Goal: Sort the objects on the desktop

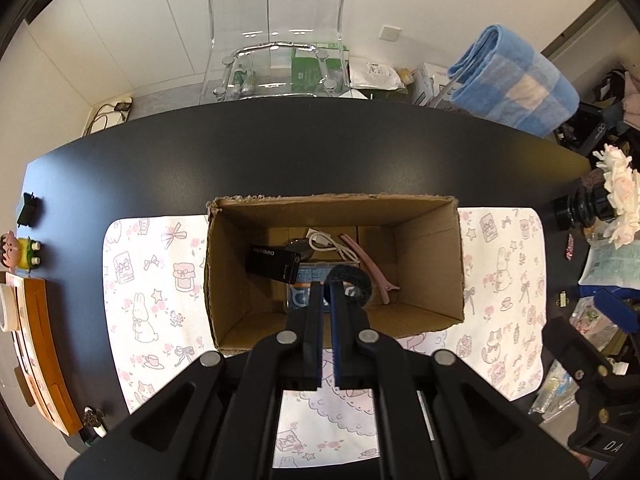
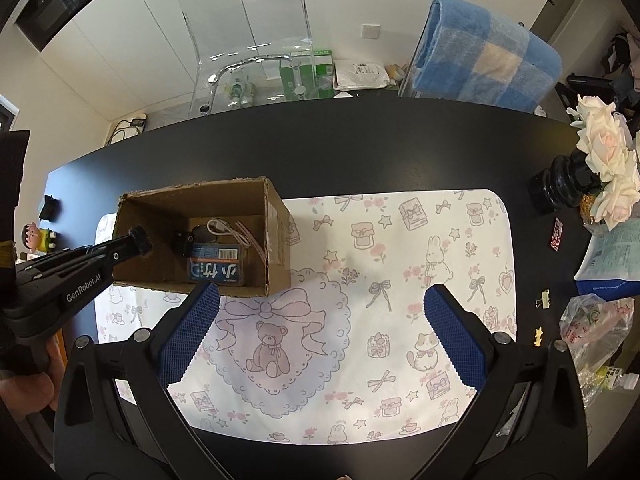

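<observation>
Our left claw [image 1: 326, 294] pinches a black fuzzy loop [image 1: 352, 282] over the cardboard box [image 1: 428, 264]; its arm reads "GenRobot.AI". Our right claw [image 2: 320, 336] hangs spread above the patterned mat [image 2: 400, 280] on the bench [image 2: 360, 148]

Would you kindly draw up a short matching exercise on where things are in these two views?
Things:
1. black looped fabric strap
2. pink hair clip
3. small gold binder clip
4. right tongs

Places or states:
A. lying inside the brown cardboard box
B. on the black table, right of the printed mat
C. open, holding nothing
D. pinched in the left tongs

Pairs: 1-D, 2-A, 3-B, 4-C
</observation>
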Demonstrator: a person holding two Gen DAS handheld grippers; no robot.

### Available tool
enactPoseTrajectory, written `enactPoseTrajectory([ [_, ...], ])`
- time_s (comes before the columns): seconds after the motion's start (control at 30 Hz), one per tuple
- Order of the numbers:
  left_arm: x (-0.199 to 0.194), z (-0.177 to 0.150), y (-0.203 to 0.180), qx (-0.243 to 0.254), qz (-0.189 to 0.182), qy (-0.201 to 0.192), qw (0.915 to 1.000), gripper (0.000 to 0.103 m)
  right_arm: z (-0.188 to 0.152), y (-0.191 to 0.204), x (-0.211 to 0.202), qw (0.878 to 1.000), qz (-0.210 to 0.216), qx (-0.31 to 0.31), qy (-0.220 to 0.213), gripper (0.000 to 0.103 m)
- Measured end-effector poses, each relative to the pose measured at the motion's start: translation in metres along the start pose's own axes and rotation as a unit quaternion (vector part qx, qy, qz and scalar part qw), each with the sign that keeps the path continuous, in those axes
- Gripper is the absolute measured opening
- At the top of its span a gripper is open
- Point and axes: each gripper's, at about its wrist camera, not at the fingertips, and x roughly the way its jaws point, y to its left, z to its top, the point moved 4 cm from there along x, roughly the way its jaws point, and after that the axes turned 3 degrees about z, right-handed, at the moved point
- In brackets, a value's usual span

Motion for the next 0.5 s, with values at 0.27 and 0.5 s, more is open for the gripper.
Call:
enactPoseTrajectory([
  [0.27,-0.001,-0.005,-0.004,0.012,0.011,-0.008,0.9998,0.072,0.000,0.004,-0.005,1.000,0.003,-0.002,-0.003,0.103],
  [0.5,-0.013,-0.014,-0.002,0.021,0.032,-0.019,0.9991,0.101,-0.002,0.005,-0.018,1.000,-0.002,-0.004,-0.015,0.103],
])
